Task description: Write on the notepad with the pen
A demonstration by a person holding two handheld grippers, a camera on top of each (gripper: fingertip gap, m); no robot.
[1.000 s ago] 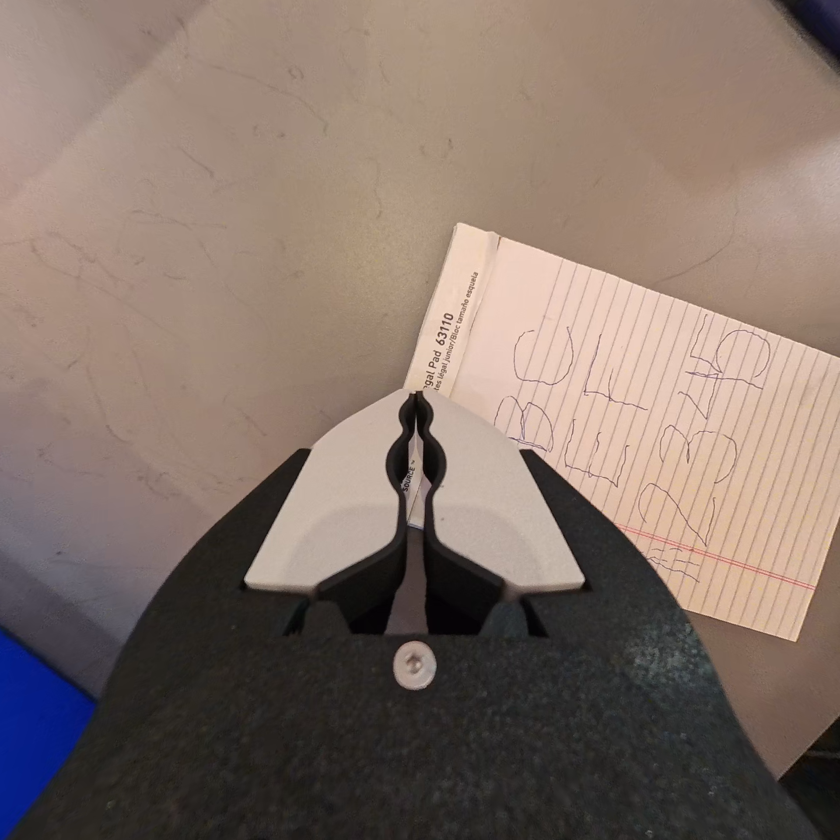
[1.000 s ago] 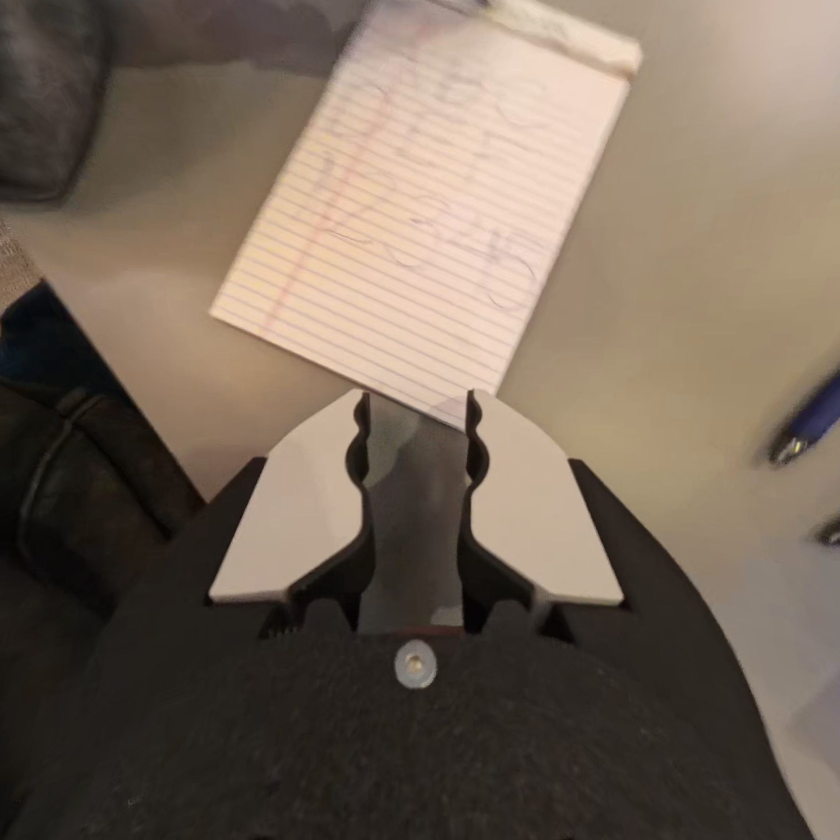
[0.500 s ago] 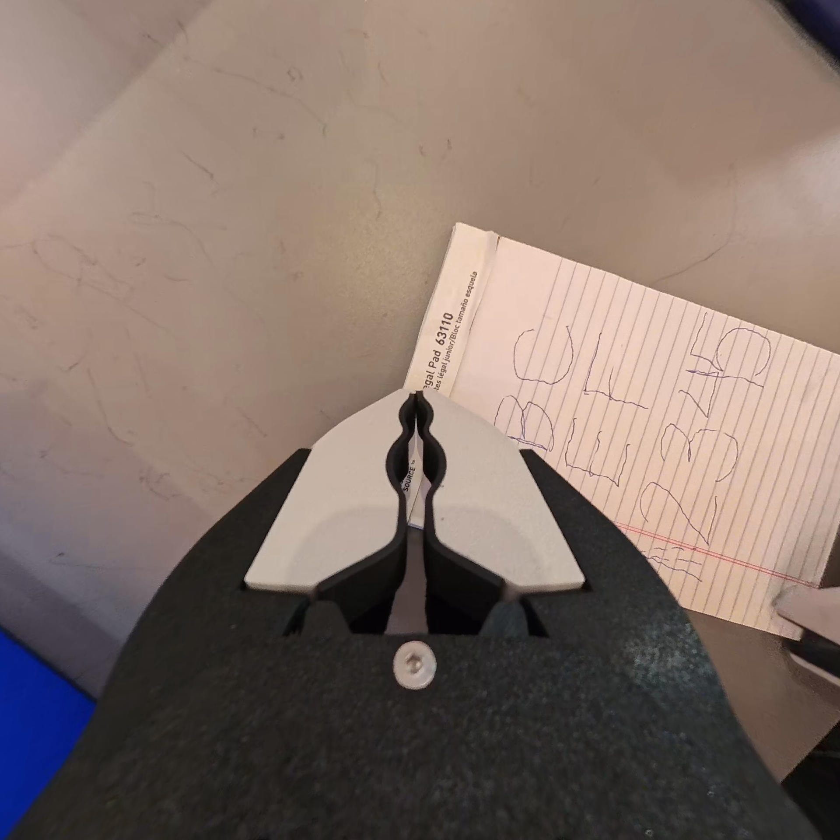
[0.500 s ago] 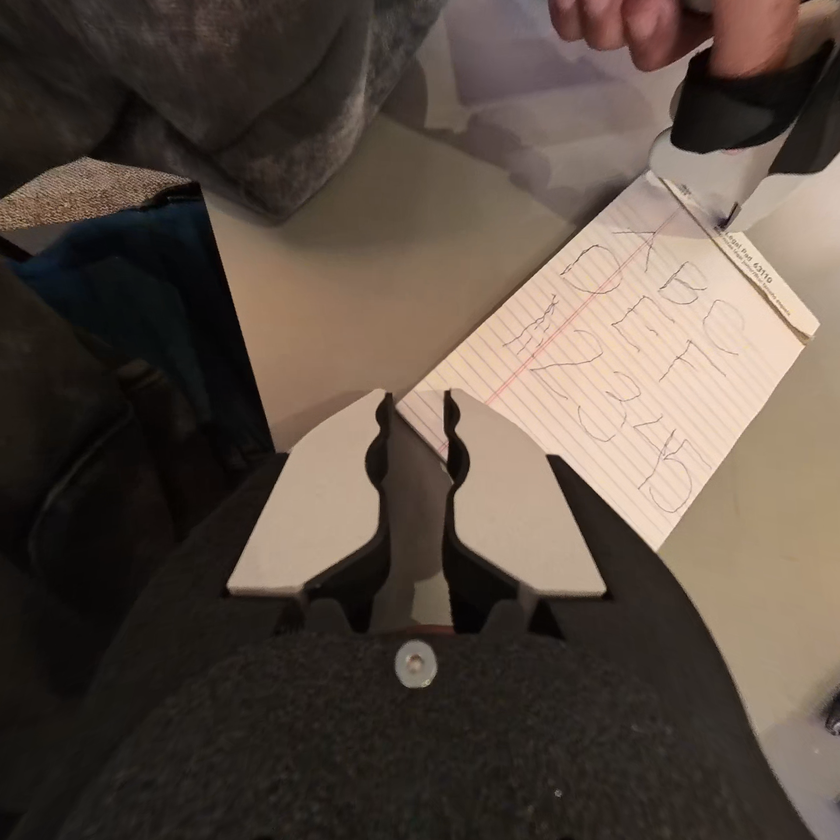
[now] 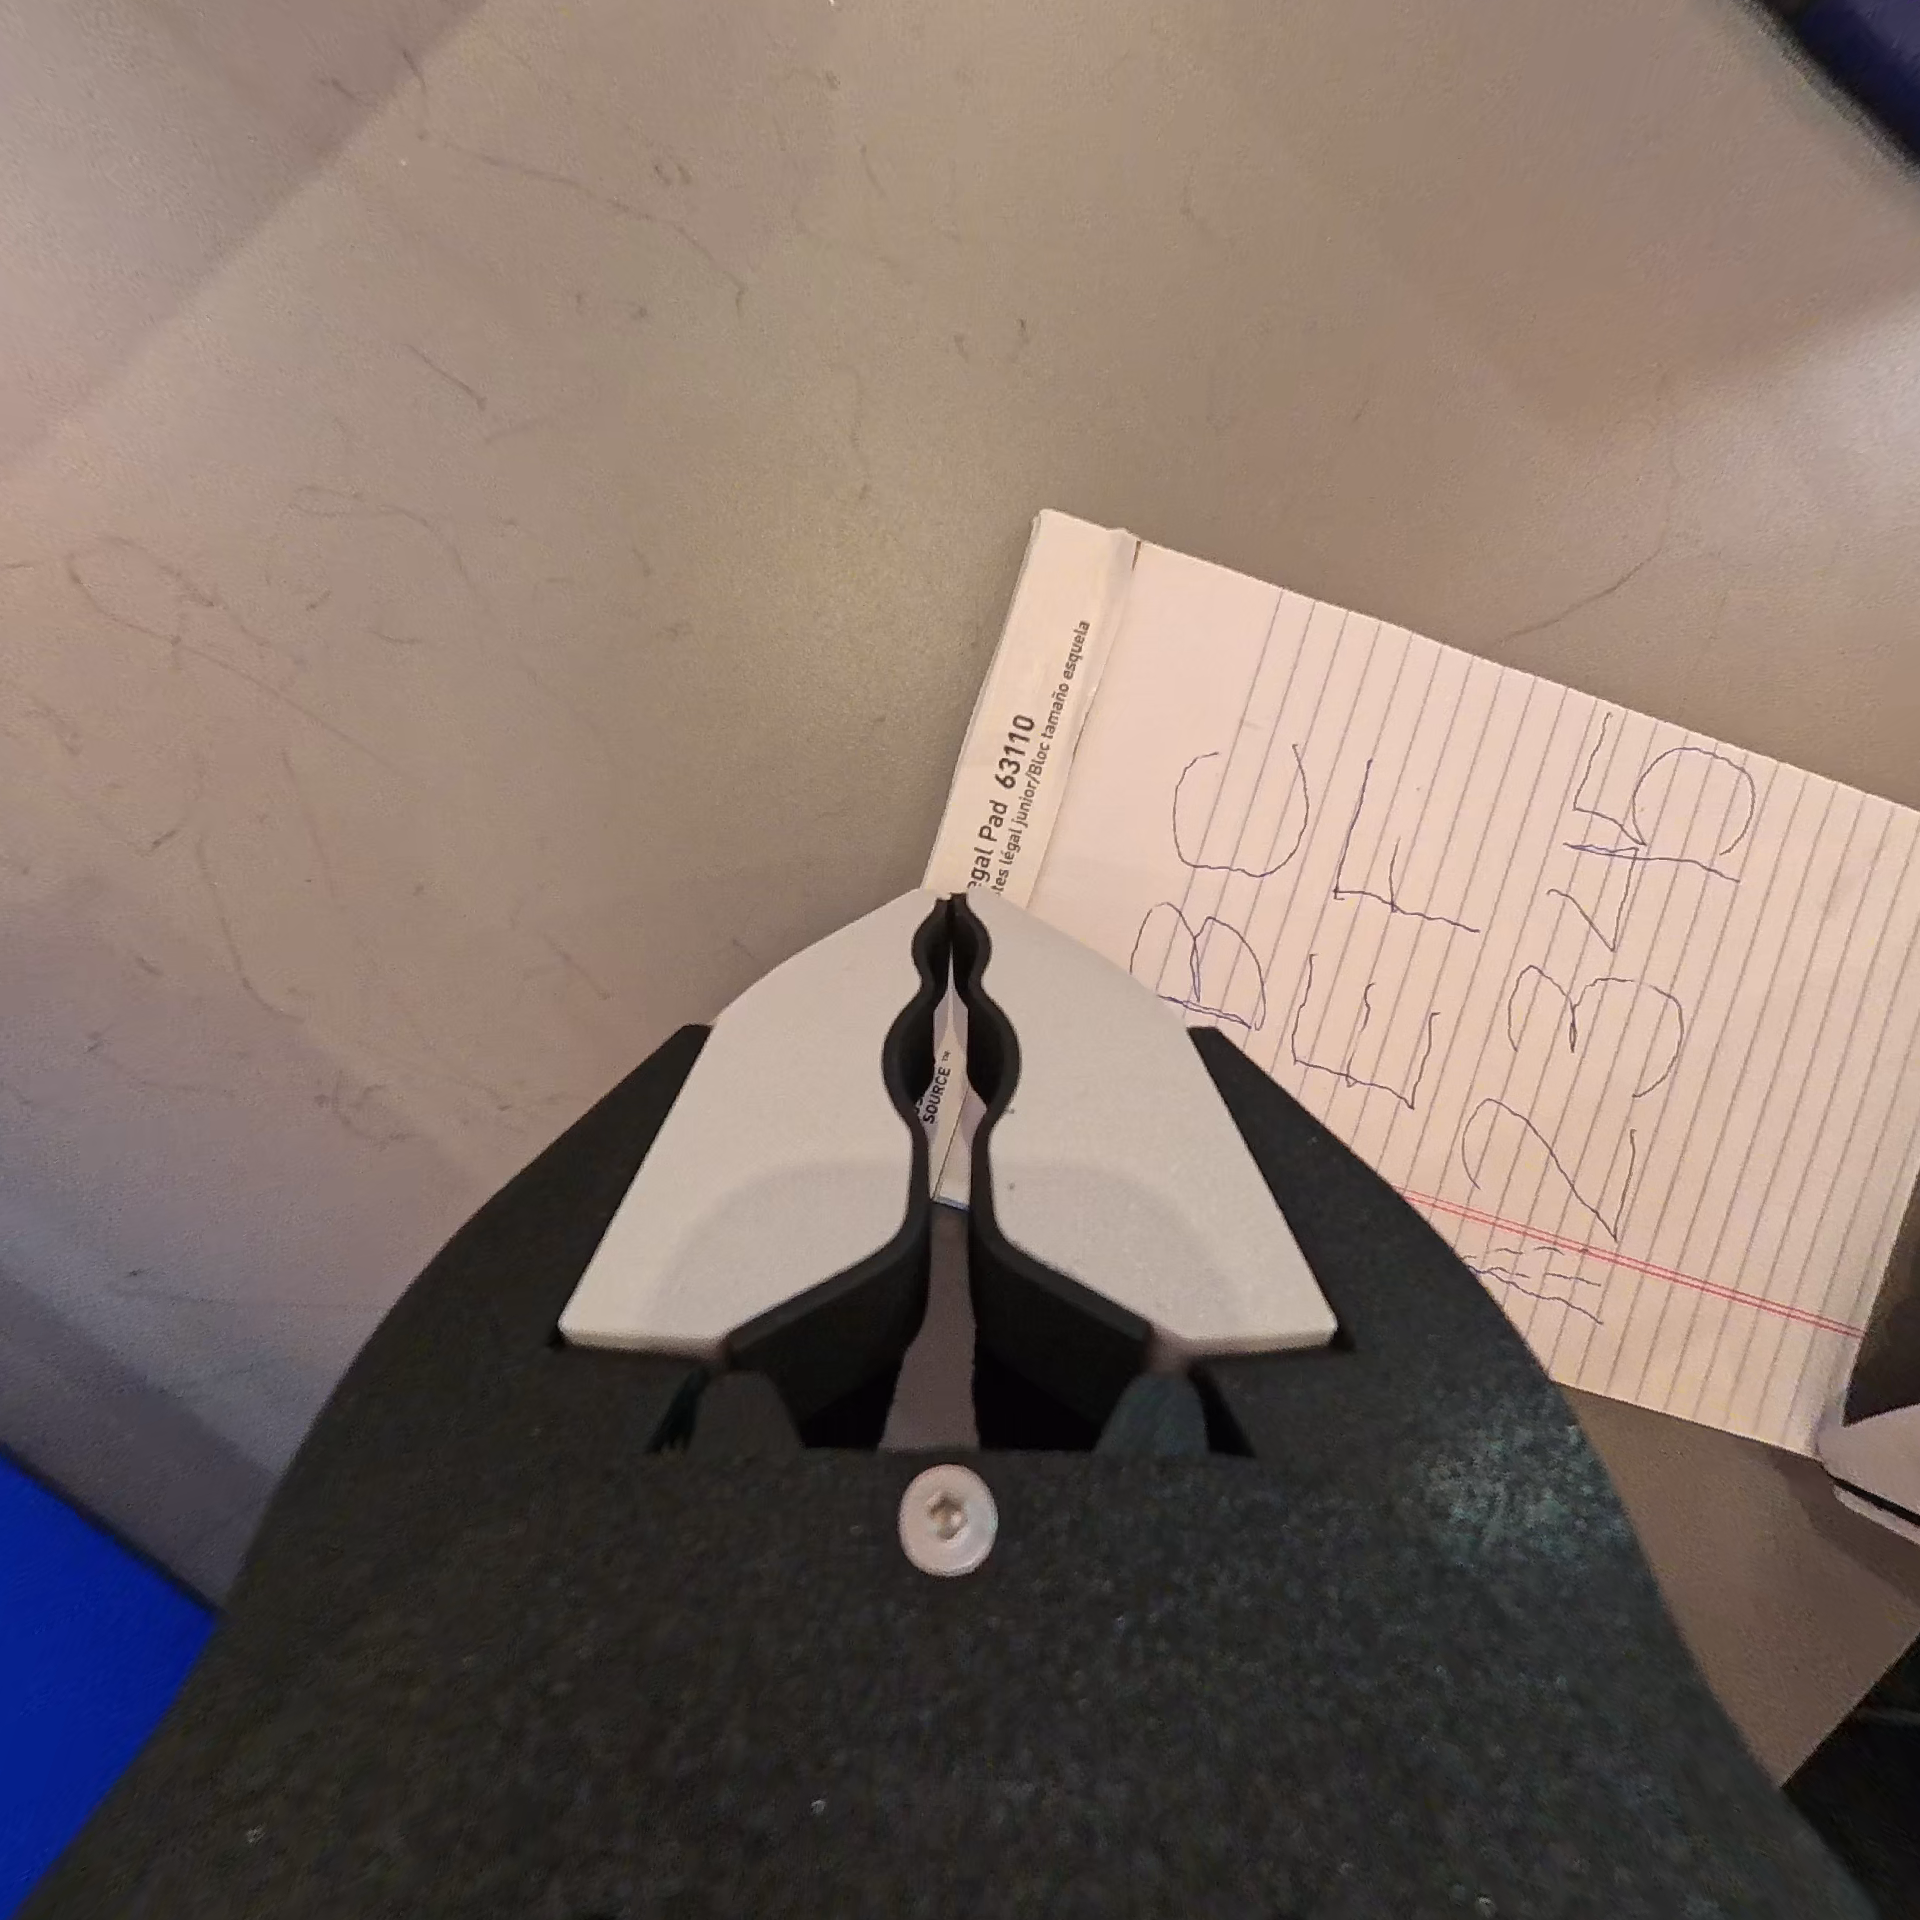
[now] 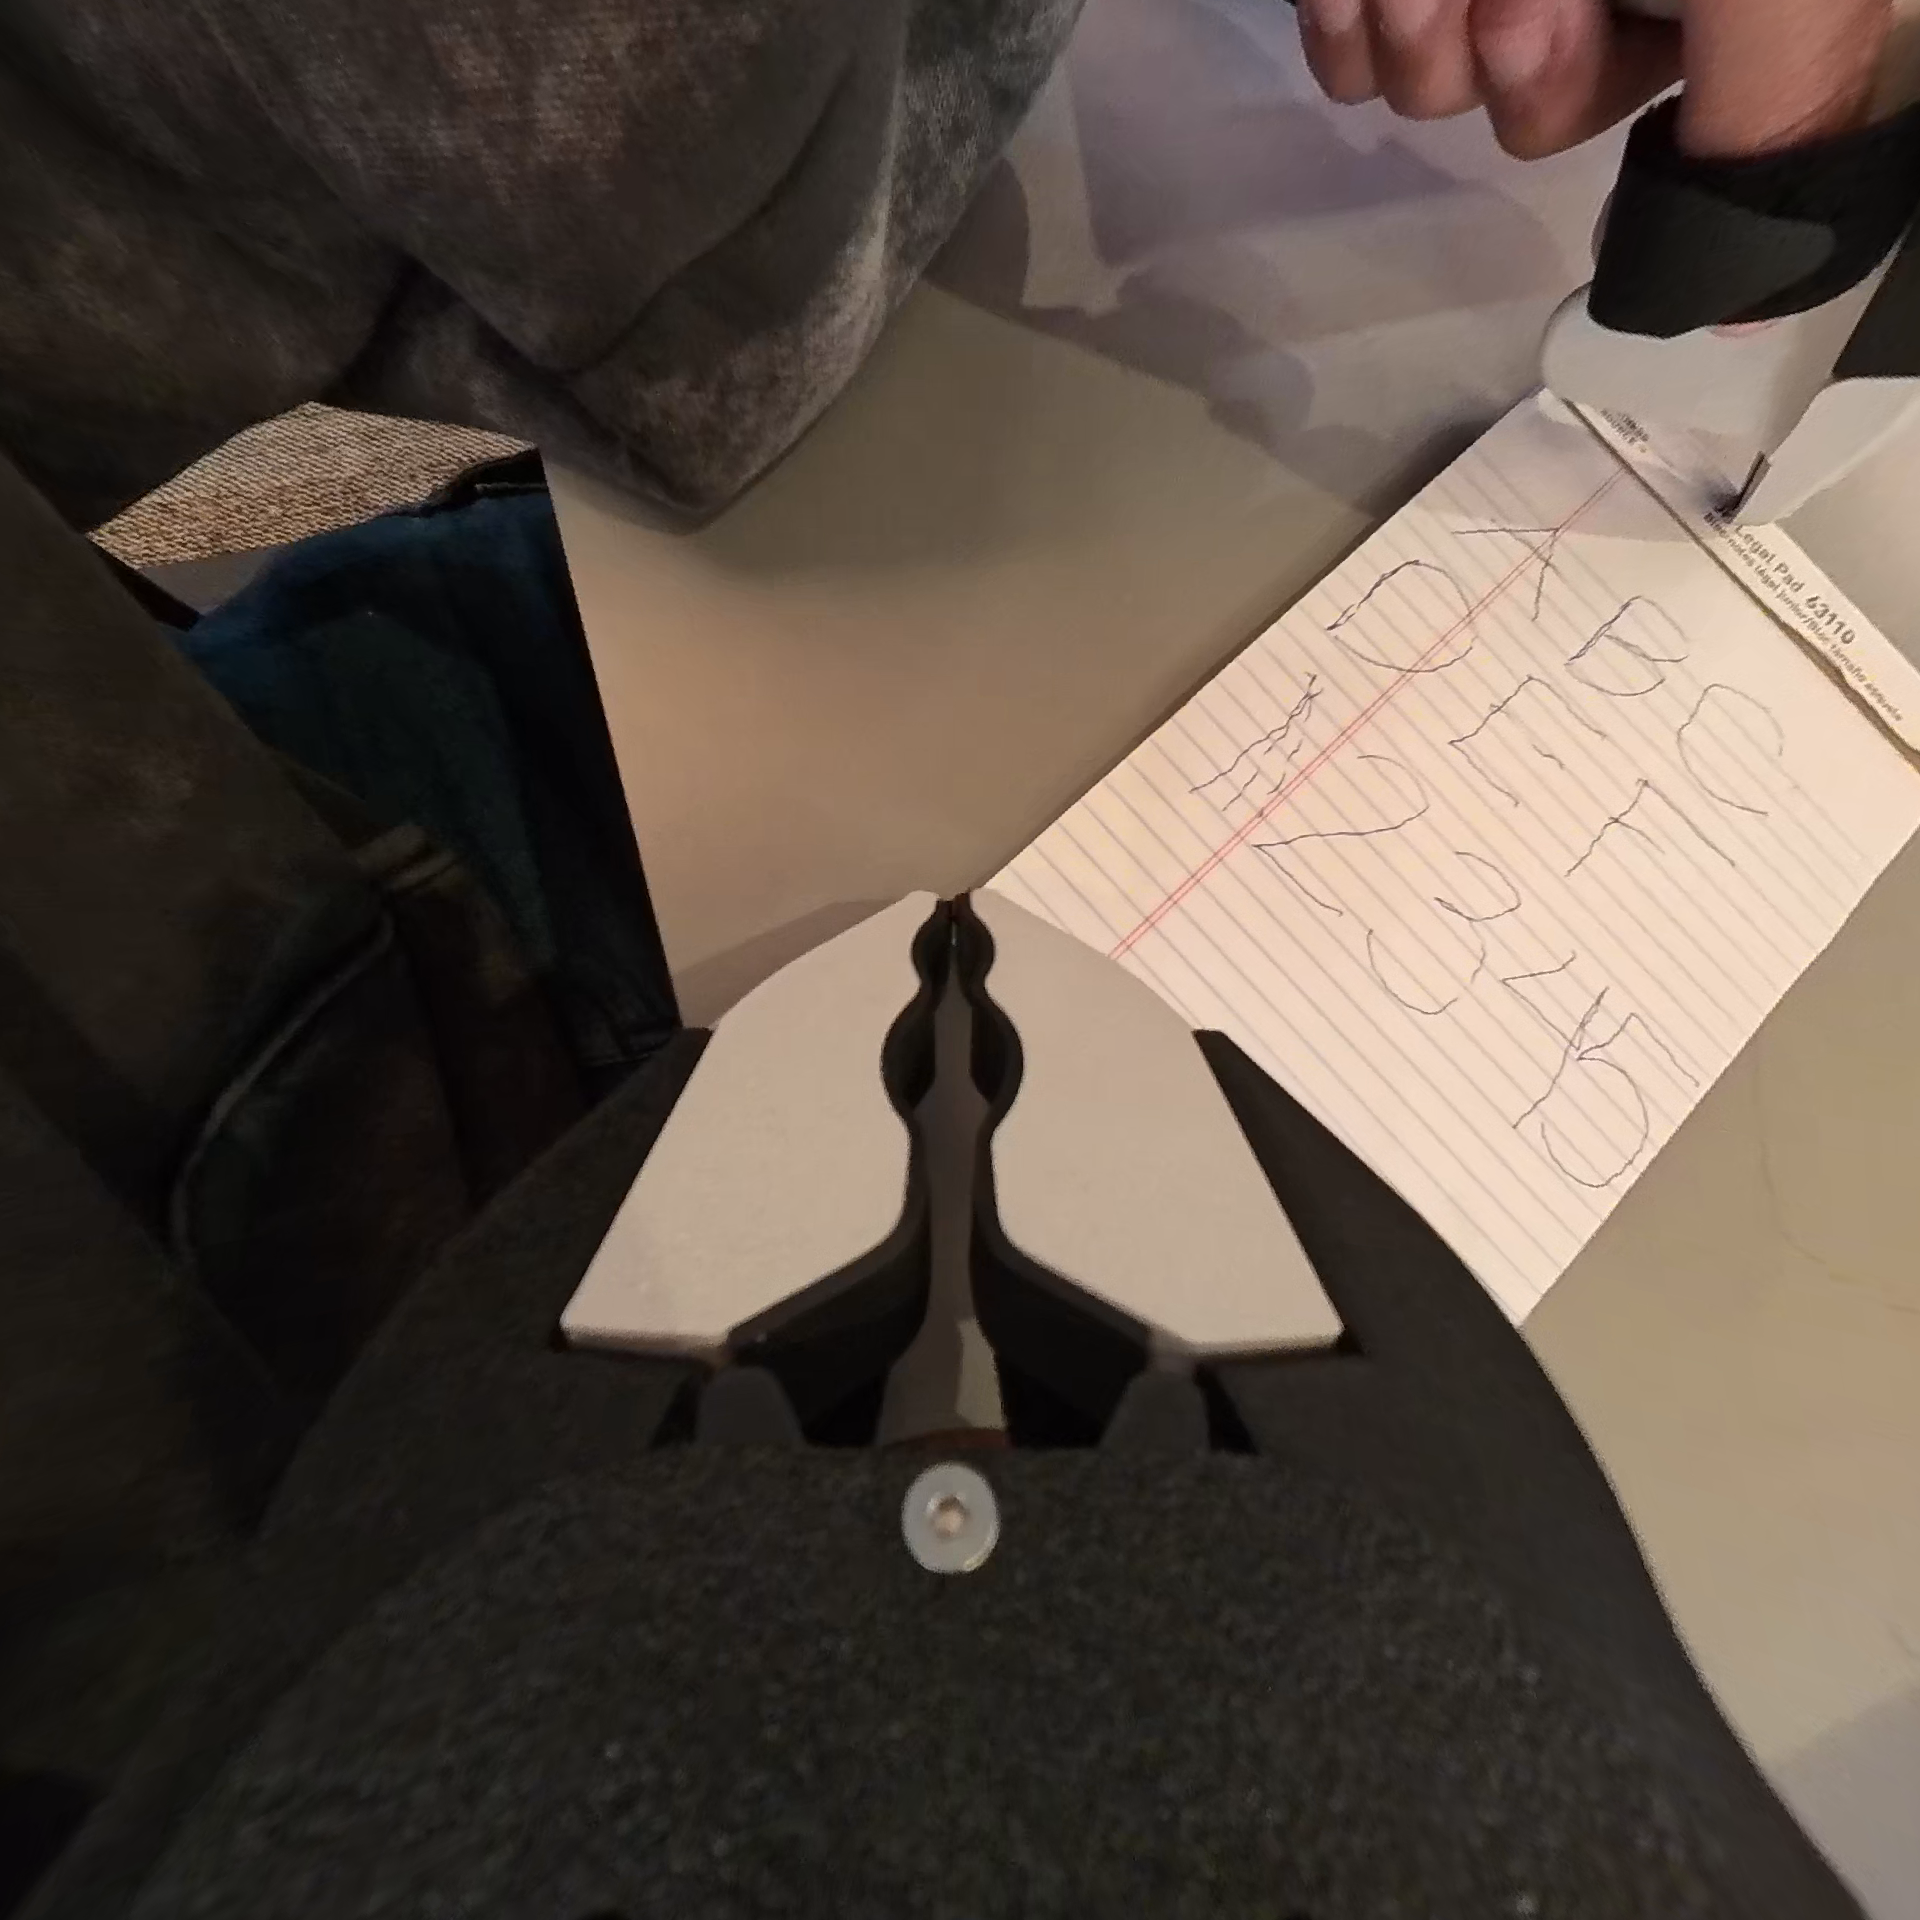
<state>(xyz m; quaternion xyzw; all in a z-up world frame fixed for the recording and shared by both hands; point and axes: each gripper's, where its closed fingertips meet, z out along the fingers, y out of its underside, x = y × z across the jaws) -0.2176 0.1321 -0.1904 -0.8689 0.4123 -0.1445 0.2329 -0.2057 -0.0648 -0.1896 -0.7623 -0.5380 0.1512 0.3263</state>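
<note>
A: Pinning the pad (image 5: 1434, 935) by its bound edge, the left gripper (image 5: 953, 920) sits with fingers pressed together on the cardboard strip, a sliver of it showing between the pads.

B: And from the other side?

A: In the right wrist view that same gripper (image 6: 1756, 488) bites the pad's (image 6: 1455, 883) far bound edge, with a hand (image 6: 1538, 73) above it at the top right.

B: The right gripper (image 6: 954, 914)?

A: Fingers drawn together with nothing visible between them, tips just beside the pad's near left corner. Whether they touch it, I cannot tell.

B: Where does the pad lie?

A: Flat on the grey table (image 6: 883, 644), its lined page already marked with blue ink and crossed by a red margin line.

B: Anything else?

A: Dark clothing (image 6: 312, 727) fills the left of the right view; a blue patch (image 5: 73, 1621) shows at the near left of the other. No pen appears in either view.
</note>
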